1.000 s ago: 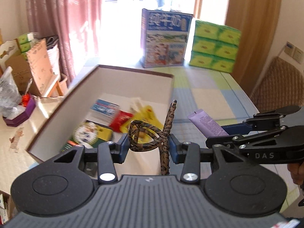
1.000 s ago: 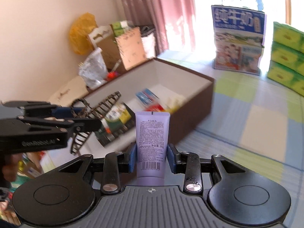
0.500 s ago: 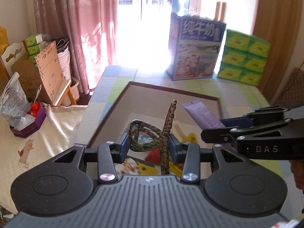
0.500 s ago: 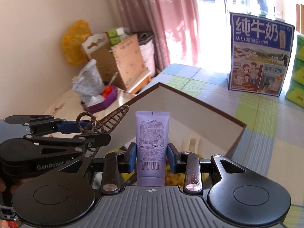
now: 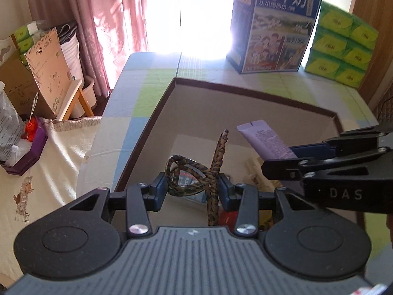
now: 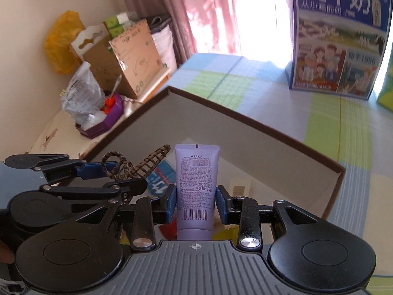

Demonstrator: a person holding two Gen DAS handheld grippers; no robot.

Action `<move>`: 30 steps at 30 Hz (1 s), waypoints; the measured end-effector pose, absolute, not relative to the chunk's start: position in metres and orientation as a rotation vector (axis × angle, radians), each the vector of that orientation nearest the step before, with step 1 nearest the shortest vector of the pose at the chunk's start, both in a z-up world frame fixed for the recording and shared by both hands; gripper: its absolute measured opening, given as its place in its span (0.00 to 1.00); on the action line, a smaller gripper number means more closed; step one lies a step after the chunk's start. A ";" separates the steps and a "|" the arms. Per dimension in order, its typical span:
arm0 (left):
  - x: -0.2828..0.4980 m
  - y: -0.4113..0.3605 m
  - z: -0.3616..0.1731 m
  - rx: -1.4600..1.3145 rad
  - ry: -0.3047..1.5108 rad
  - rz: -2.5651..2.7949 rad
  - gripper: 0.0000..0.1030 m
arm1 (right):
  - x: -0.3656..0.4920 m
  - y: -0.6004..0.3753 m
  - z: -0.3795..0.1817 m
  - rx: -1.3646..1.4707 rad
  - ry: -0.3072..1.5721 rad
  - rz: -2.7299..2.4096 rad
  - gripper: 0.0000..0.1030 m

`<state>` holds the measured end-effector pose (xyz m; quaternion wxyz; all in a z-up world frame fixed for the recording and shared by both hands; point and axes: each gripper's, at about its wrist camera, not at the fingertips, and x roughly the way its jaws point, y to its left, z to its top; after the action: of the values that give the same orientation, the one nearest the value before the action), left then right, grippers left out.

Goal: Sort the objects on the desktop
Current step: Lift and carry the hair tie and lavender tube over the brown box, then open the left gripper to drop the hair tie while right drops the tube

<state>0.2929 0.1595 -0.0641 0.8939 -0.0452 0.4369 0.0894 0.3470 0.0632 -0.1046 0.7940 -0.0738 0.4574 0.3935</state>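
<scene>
The left gripper is clamped on a leopard-print hair tie, whose tail points up toward 12 o'clock. At 3 o'clock from it, the right gripper grasps a purple tube (label facing the camera). Both hang over the open cardboard box, with a milk carton at 1 o'clock beyond.

Lilac tube, leopard-print hair tie, brown-rimmed box, checked tablecloth
</scene>
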 end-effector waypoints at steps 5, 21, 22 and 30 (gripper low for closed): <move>0.307 0.160 -0.079 -0.080 0.937 0.171 0.37 | 0.354 0.065 -0.113 -0.159 1.008 0.820 0.31; 0.312 0.154 -0.084 -0.029 0.943 0.163 0.36 | 0.355 0.064 -0.120 -0.135 1.051 0.820 0.31; 0.312 0.154 -0.084 -0.028 0.943 0.164 0.37 | 0.355 0.065 -0.120 -0.134 1.052 0.821 0.31; 0.305 0.154 -0.082 -0.034 0.947 0.168 0.38 | 0.357 0.063 -0.117 -0.081 1.011 0.850 0.31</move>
<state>0.3054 0.1543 -0.0824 0.8864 -0.0166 0.4555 0.0809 0.3574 0.0634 -0.1167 0.7890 -0.0374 0.4693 0.3947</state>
